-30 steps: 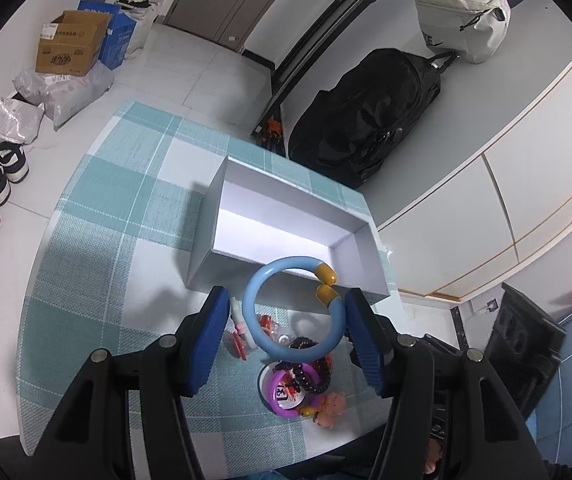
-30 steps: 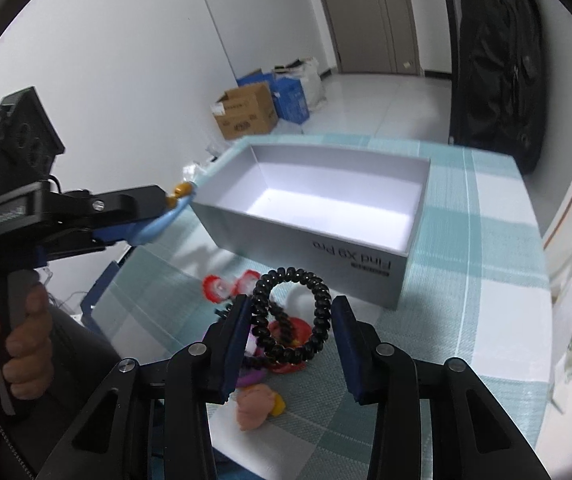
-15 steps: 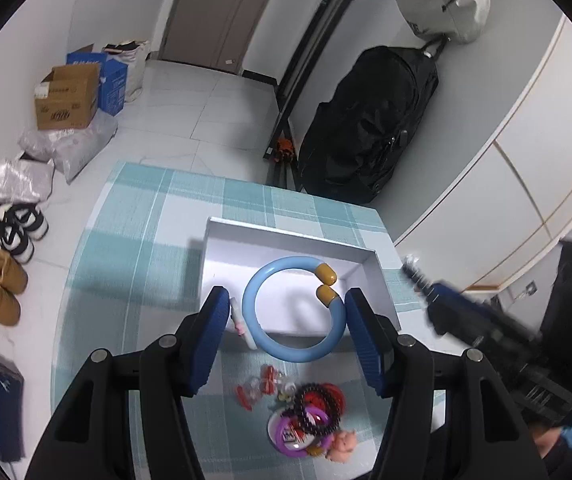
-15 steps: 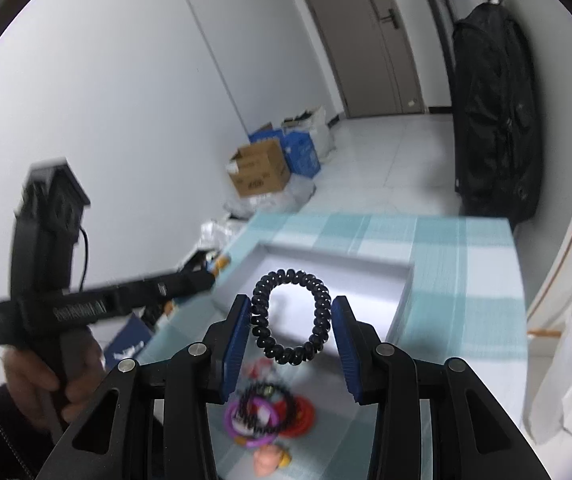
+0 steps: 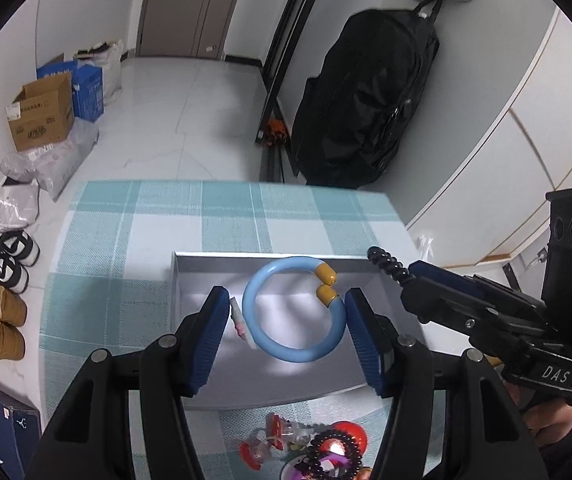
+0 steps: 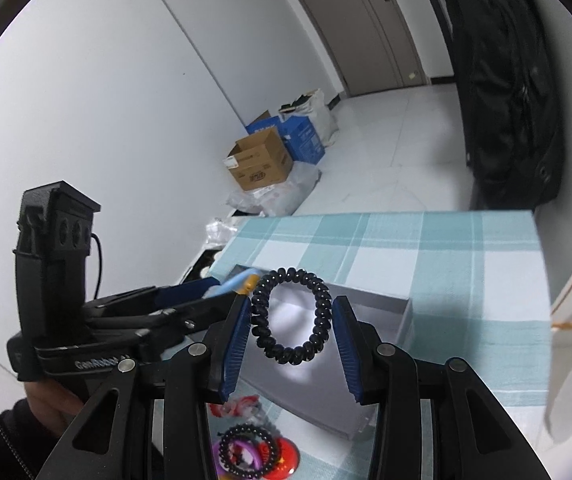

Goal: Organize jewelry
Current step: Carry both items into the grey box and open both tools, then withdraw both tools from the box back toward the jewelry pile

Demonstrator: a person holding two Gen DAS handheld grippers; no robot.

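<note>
Step in hand, my guess: carry two rings to white box (image 5: 190, 276) and drop them in

Left gripper (image 5: 286, 320) up over box, fingers part way apart, pressing on blue ring (image 5: 291, 350) from both sides

Right gripper (image 6: 291, 322) also over box, by its right wall, fingers pinching black curly hair band (image 6: 317, 312)

Rest of jewelry pile (image 5: 317, 452) lies on worktop (image 5: 126, 240), just in front of box

Next move: go lower inside box, spread fingers, let each ring fall onto box floor, not on rim, keep grippers from bumping
</note>
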